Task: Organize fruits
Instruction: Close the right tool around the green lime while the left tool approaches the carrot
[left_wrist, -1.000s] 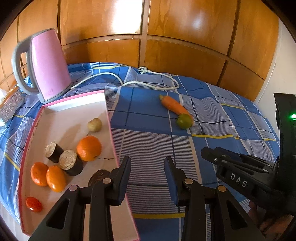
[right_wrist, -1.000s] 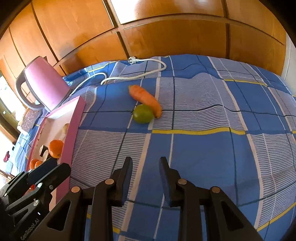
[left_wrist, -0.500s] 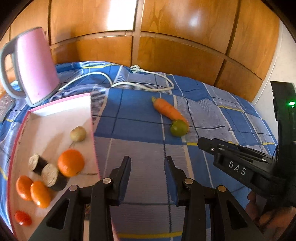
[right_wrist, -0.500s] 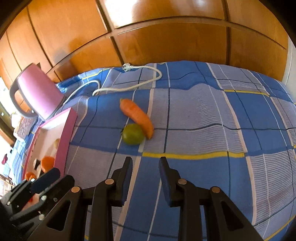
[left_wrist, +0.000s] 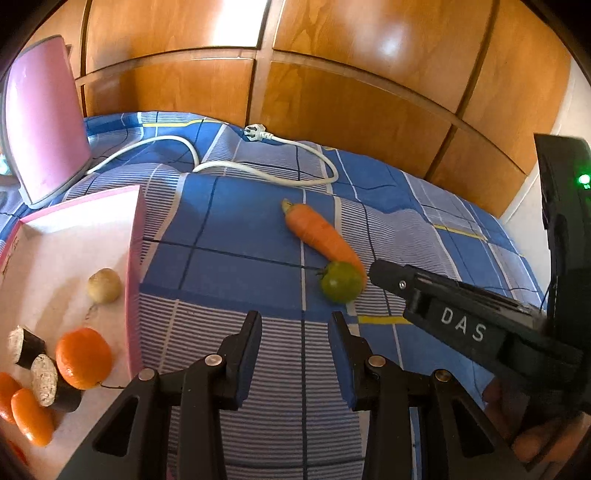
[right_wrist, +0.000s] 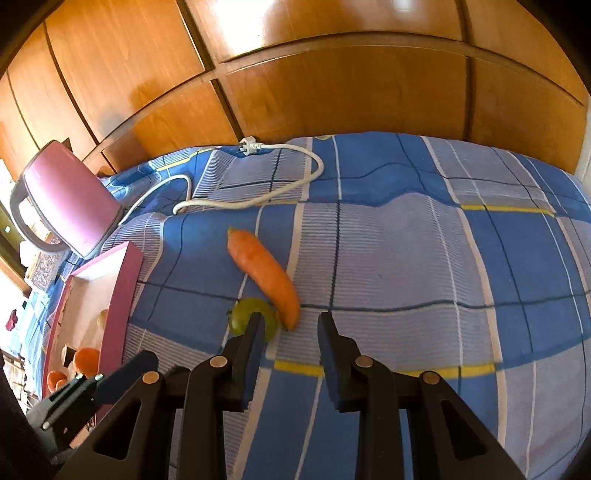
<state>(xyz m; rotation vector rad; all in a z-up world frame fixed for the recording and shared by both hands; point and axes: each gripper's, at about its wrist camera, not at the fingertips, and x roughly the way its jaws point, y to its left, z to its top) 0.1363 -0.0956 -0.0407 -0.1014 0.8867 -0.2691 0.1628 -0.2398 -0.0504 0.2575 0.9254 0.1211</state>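
Note:
An orange carrot (left_wrist: 321, 234) (right_wrist: 264, 273) lies on the blue checked cloth with a green tomato (left_wrist: 340, 282) (right_wrist: 242, 314) touching its near end. My right gripper (right_wrist: 288, 325) hovers just short of both. Its jaws are drawn close with a narrow empty gap, and its left fingertip covers part of the tomato. In the left wrist view its tip (left_wrist: 380, 275) sits right beside the tomato. My left gripper (left_wrist: 295, 325) hangs over the cloth nearer than the tomato, jaws also close together and empty. The pink tray (left_wrist: 133, 258) (right_wrist: 118, 295) at the left holds an orange (left_wrist: 84, 358) and several other pieces.
A pink kettle (left_wrist: 40, 122) (right_wrist: 70, 199) stands at the back left, and its white cord (left_wrist: 258, 170) (right_wrist: 258, 199) loops across the cloth behind the carrot. Wooden panels close off the far side. A hand shows at the lower right of the left wrist view.
Both grippers have advanced toward the carrot and tomato, which now look larger and nearer. The tray has slid to the left edge of both views. The jaws' gaps look unchanged.

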